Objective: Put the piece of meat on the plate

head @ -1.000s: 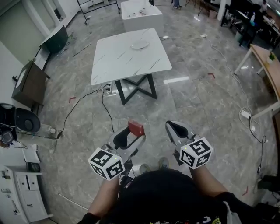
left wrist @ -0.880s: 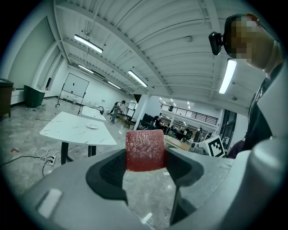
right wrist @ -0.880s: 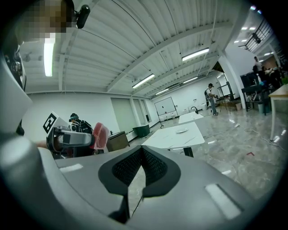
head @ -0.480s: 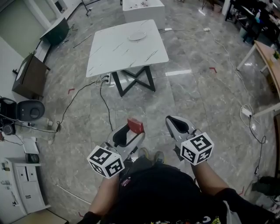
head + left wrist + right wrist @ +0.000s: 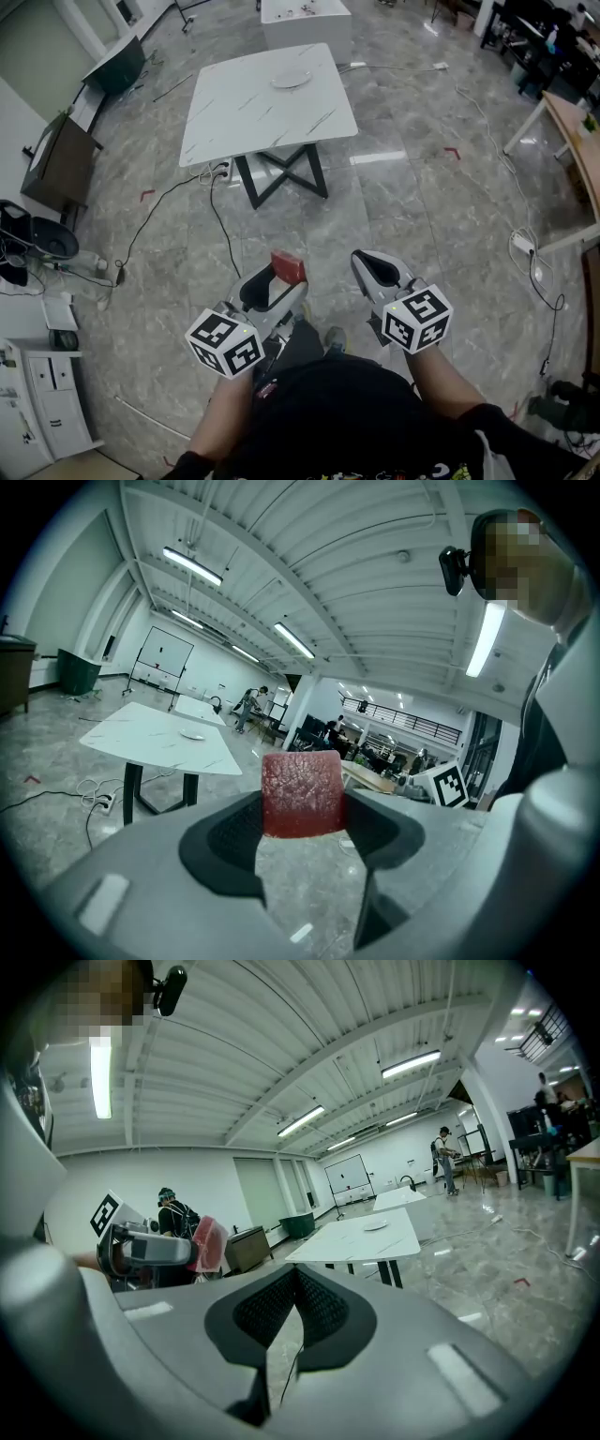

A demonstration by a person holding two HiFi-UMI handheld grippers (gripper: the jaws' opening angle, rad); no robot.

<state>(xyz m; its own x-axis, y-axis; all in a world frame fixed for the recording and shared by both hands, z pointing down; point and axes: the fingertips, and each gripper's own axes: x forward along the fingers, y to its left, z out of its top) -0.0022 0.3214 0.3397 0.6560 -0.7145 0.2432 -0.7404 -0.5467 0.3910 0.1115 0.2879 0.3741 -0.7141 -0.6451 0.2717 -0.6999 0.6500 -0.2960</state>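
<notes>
Head view: the left gripper (image 5: 278,279) is seen at lower centre, clamped on the piece of meat (image 5: 290,268), a small red block poking up at the jaw tips. The right gripper (image 5: 372,270) is held just beside it, to the right. The plate (image 5: 292,79) is sitting on the white table (image 5: 234,122) at the top of the frame, well apart from both grippers, with a lot of bare floor (image 5: 422,216) in between.

Left gripper view: the meat is pinched squarely between the two jaws at centre frame, and the table and plate are seen small at middle left.

Right gripper view: the jaws are pressed together with nothing between them.

So the carry step looks to be in hand. Next, the gap to the table has to be closed and the meat brought over the plate before it's let go.
</notes>
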